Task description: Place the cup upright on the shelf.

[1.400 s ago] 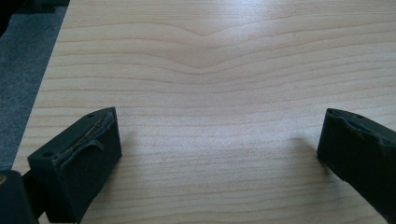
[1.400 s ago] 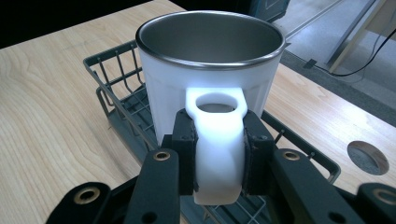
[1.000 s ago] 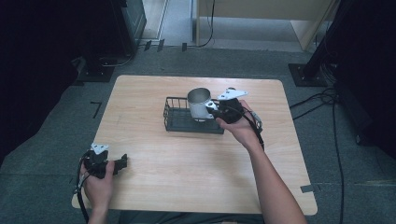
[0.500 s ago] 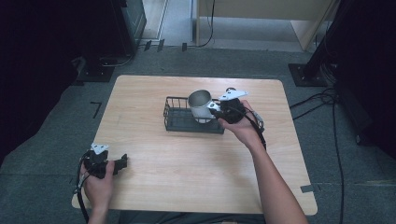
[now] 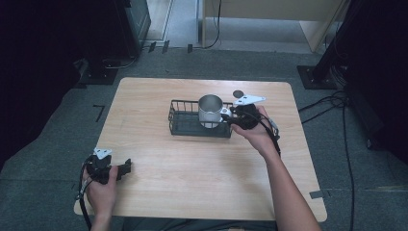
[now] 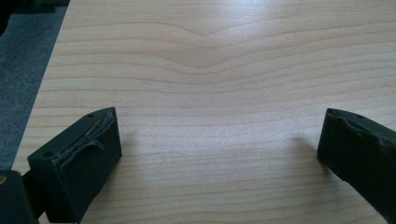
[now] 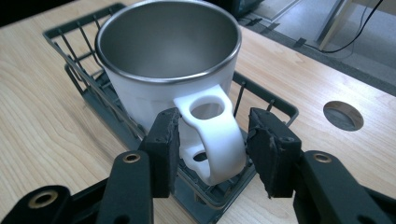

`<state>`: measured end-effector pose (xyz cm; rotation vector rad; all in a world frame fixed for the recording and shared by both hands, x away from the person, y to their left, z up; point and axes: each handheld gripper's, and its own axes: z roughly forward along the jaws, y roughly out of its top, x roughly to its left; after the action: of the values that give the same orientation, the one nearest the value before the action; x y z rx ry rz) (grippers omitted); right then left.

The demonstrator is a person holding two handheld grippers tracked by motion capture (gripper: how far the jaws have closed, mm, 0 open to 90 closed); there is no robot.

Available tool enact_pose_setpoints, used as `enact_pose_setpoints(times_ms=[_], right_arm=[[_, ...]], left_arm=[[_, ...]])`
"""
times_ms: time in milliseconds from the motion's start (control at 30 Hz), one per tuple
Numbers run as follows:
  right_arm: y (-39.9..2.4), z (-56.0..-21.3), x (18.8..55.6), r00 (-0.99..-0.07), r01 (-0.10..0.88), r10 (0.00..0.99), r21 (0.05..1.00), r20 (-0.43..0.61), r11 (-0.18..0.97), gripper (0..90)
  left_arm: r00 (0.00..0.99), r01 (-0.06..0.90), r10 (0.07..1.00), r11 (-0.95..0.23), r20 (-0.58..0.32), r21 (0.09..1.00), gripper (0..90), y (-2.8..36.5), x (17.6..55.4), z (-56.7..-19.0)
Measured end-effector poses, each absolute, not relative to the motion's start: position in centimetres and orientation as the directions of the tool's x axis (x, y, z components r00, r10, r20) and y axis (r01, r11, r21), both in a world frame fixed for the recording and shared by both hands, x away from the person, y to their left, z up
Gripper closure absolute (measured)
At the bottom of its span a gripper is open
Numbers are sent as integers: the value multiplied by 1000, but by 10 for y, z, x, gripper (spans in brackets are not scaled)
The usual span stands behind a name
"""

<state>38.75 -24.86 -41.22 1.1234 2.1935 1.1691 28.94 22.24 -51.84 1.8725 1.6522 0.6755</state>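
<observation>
No legible writing. Lower left of the light wooden counter (image 5: 202, 168): left hand-held gripper (image 5: 126, 168), jaws wide apart, empty. Centre: one black wire basket (image 5: 182, 115) containing one white steel-lined mug (image 5: 210, 110). Right hand-held gripper (image 7: 212, 140) straddles its handle, a gap showing at each side.

Left gripper (image 6: 219, 149) pointed across the wooden table (image 6: 224, 70), jaws wide apart w/ nothing between them, just bare light wood grain. Left jaw low at frame's bottom left, its pad worn & frayed at the edge. Right jaw at far right edge. Grey carpet floor (image 6: 23, 60) beyond table's left edge.
</observation>
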Motion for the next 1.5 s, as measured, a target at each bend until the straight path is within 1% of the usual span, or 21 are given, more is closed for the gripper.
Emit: enact_pose_setpoints(times_ms=[133,233,267,333,367,467,500,533,567,600,633,733,800,1500], right_arm=[[-254,-407,384,-575,457,818,840,29,292,528],[-259,-403,381,-565,454,824,849,41,269,463],[-260,-401,379,-556,456,830,851,46,259,426],[-263,-399,377,-533,463,845,853,52,240,321],[-265,-398,375,-521,466,852,855,55,230,289],[-269,-397,370,-485,481,873,851,58,210,154],[-270,-397,369,-473,487,879,848,57,207,119],[-272,-397,367,-463,492,885,846,54,206,107],[-274,-397,365,-457,494,888,845,53,204,71],[-276,-397,364,-445,505,893,842,66,189,14],[-279,-398,363,-435,517,897,837,80,176,0],[-286,-399,357,-409,535,905,834,112,139,0],[-290,-400,353,-384,535,918,833,96,137,0],[-328,-421,307,-323,546,942,831,92,106,0]], left_arm=[[119,718,993,-95,13,689,0,222,289,-518],[119,718,993,-95,13,690,0,222,289,-518],[119,718,993,-95,13,690,0,222,289,-518],[119,718,993,-95,13,690,0,222,289,-518],[119,718,993,-95,13,690,0,222,289,-518],[119,718,993,-95,13,690,0,222,289,-518],[119,718,993,-95,13,690,0,222,289,-518],[119,718,993,-95,13,689,0,222,289,-518],[119,718,993,-95,13,690,0,222,289,-518],[119,718,993,-95,13,690,0,222,289,-518],[119,718,993,-95,13,690,0,222,289,-518],[119,718,993,-95,13,690,0,222,289,-518],[119,718,993,-95,13,690,0,222,289,-518],[120,718,993,-97,14,689,0,222,289,-518]])
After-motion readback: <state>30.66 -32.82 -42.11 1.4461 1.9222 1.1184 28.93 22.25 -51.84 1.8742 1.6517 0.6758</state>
